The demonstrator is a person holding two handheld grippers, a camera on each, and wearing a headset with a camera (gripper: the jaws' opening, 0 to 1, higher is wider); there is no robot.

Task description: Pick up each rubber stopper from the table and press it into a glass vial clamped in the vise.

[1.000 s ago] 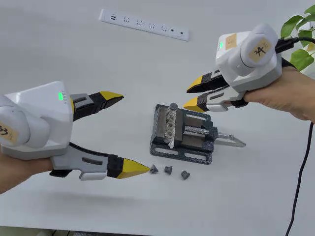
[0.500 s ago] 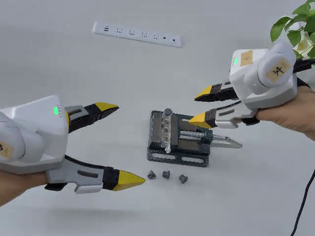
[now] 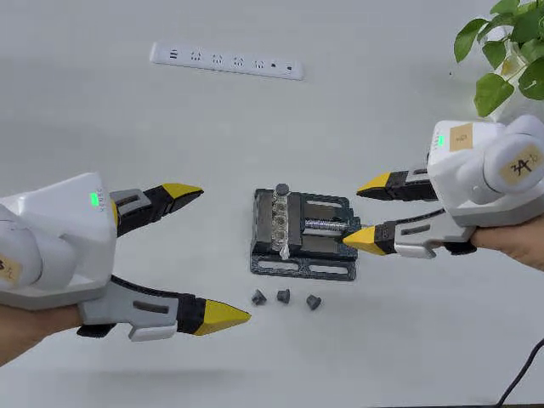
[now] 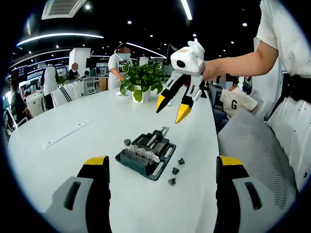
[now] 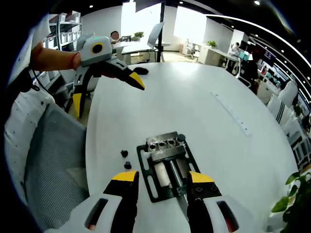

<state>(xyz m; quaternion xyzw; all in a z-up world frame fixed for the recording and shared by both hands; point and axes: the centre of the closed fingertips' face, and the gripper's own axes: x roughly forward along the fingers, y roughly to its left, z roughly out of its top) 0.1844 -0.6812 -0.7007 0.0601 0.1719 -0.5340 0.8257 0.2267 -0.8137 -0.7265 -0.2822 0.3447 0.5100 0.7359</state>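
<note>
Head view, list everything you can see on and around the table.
Table: one, white, under everything.
Vise: one, dark grey, table centre.
Vials: short row, clear glass, clamped in the vise; exact count unclear.
Loose stoppers: three, grey, on the table just in front of the vise.
Seated stopper: one, grey, on the far-end vial.
Power strip: one, white, far side of the table.
Plant: one, green, far right corner.
Cable: one, black, near right corner.
Left gripper: one, white with black jaws and yellow tips, open, left of the vise.
Right gripper: one, same colours, open, at the vise's right side.
</note>
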